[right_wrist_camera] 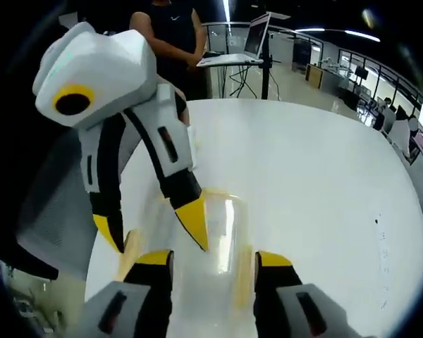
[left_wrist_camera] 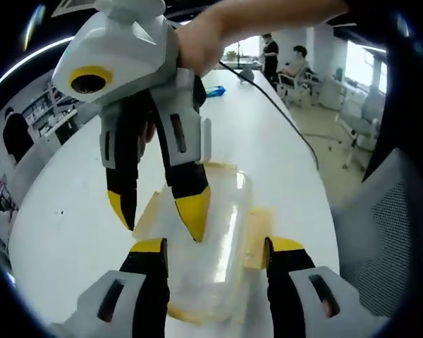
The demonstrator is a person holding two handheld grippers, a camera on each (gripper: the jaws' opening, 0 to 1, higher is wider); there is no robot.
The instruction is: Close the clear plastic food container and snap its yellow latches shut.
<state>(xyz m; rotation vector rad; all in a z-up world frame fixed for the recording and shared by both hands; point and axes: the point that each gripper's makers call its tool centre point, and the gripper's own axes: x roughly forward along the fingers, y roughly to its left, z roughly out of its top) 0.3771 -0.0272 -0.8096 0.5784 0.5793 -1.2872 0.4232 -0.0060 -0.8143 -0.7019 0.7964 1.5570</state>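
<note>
Left gripper view has the clear food container (left_wrist_camera: 204, 246) lying lengthwise straight ahead between the parted jaws of the left gripper (left_wrist_camera: 215, 248), near the white tabletop's (left_wrist_camera: 70, 232) edge. The right gripper (left_wrist_camera: 162, 210), jaws apart, hovers over its lid. Right gripper view adds the yellow latch (right_wrist_camera: 130, 250) beside the left gripper's tips.

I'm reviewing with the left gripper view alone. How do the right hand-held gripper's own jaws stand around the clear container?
Observer: In the right gripper view, the right hand-held gripper has its jaws apart, one on each side of the clear container.
Reviewer: And the left one, seen from there?
Observer: The left hand-held gripper shows at the left, jaws open, one yellow tip over the container.
Reviewer: Anything in the background?
Observer: An open laptop, with a person standing beside it.
</note>
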